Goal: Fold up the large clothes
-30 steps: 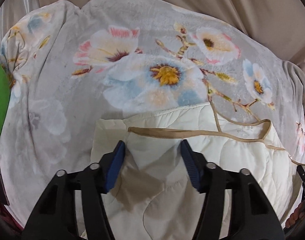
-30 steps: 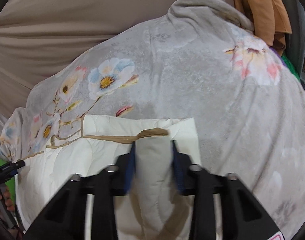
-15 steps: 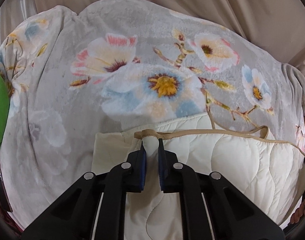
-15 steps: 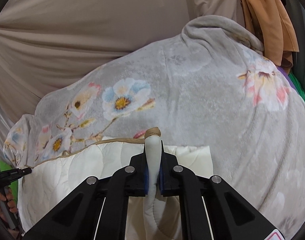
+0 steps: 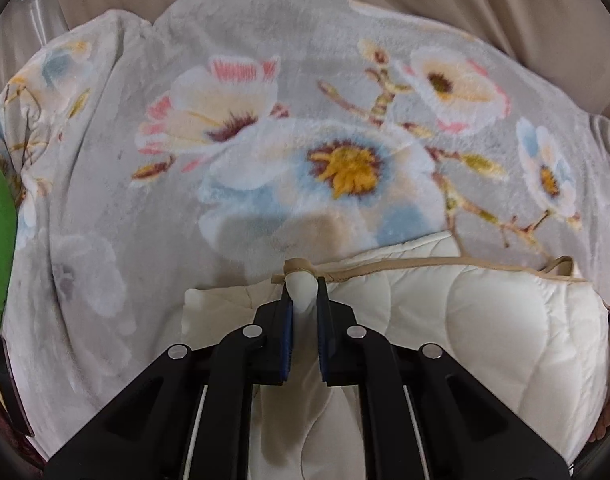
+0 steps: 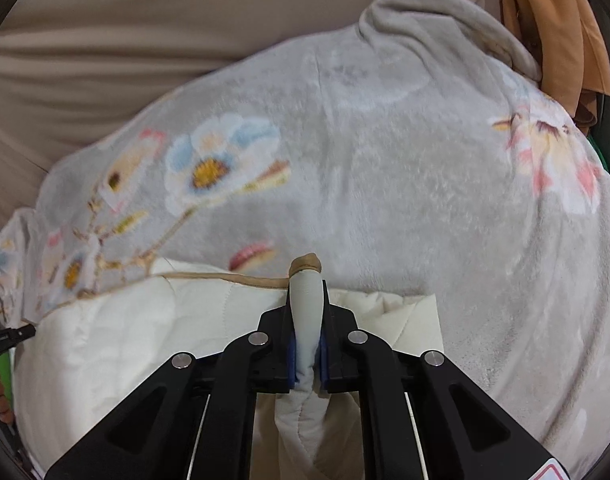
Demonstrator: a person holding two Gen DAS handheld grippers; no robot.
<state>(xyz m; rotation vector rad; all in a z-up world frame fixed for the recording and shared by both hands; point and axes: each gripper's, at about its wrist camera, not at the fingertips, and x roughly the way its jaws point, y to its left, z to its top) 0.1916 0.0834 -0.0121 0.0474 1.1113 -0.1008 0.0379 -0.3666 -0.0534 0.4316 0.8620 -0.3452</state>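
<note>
Close up, the left gripper (image 5: 304, 292) is pinched tight on the tan-trimmed edge of the cream quilt (image 5: 465, 320), and the right gripper (image 6: 306, 300) is pinched tight on that same edge further along, so both claws have a firm hold on it. The quilt lies bunched on the near edge of the flowery blanket (image 5: 305, 80), and it looks partly doubled over, but I think most of the folding is yet to do. Past the blanket's far edge there is only tan cloth (image 6: 145, 40).
</note>
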